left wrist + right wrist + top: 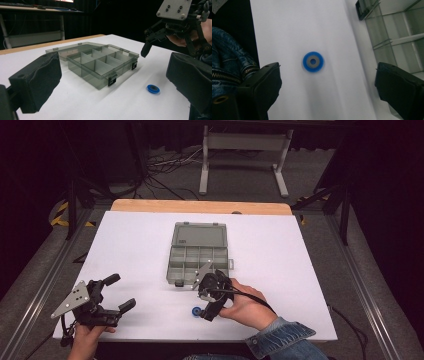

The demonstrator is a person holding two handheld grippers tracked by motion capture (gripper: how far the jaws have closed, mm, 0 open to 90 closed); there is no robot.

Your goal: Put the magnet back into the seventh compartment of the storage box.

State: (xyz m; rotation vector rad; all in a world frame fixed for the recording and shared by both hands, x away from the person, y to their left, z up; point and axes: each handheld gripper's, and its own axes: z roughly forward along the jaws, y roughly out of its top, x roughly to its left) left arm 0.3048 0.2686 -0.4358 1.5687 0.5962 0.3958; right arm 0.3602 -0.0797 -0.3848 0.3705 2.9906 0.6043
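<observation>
Between the spread right tool (328, 82) jaws, a blue ring's (313, 61) grey centre, from above merely a blue dot.

A white table top (280, 250) is seen at the centre of the high view, with a strip of bare wood (200, 207) left showing along its 12 o'clock edge. Grey floor (310, 175) is laid around it. At 12 o'clock a pale metal stand (245, 150) on two feet is set, and loose dark cables (165, 167) are strewn at 11 o'clock. Yellow-and-black tape (61, 215) is stuck down at 10 o'clock. Metal rails (372, 290) are run along the 3 and 9 o'clock sides. The far surroundings are left in darkness.
</observation>
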